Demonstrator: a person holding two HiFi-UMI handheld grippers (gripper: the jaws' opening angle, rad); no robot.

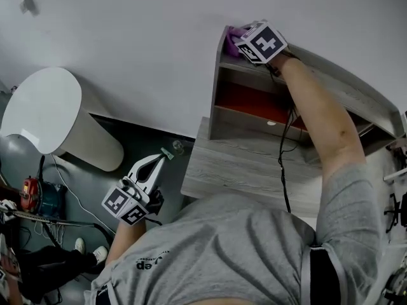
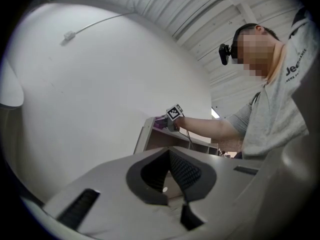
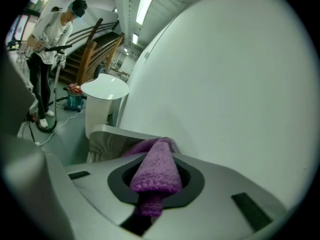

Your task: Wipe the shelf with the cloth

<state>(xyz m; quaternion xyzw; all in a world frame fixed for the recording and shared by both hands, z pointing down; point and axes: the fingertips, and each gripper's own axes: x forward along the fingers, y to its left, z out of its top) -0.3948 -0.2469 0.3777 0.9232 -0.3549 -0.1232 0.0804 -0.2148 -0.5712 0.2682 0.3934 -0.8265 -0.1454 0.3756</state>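
Observation:
A grey wooden shelf unit (image 1: 236,67) with a red back panel stands on a desk against the white wall. My right gripper (image 1: 236,42) is at the left end of its top board, shut on a purple fluffy cloth (image 1: 231,33). In the right gripper view the cloth (image 3: 156,171) bulges out between the jaws and drapes onto the shelf's top corner (image 3: 105,140). My left gripper (image 1: 165,154) hangs left of the desk, below the shelf, shut with nothing in it. Its view shows the shelf (image 2: 149,136) and the cloth (image 2: 160,123) from afar.
The grey desk top (image 1: 241,164) lies below the shelf, and a black cable (image 1: 282,164) runs across it. A white rounded bin (image 1: 54,116) stands on the floor to the left, near a red and teal machine (image 1: 35,196). Another person (image 3: 46,49) stands far off.

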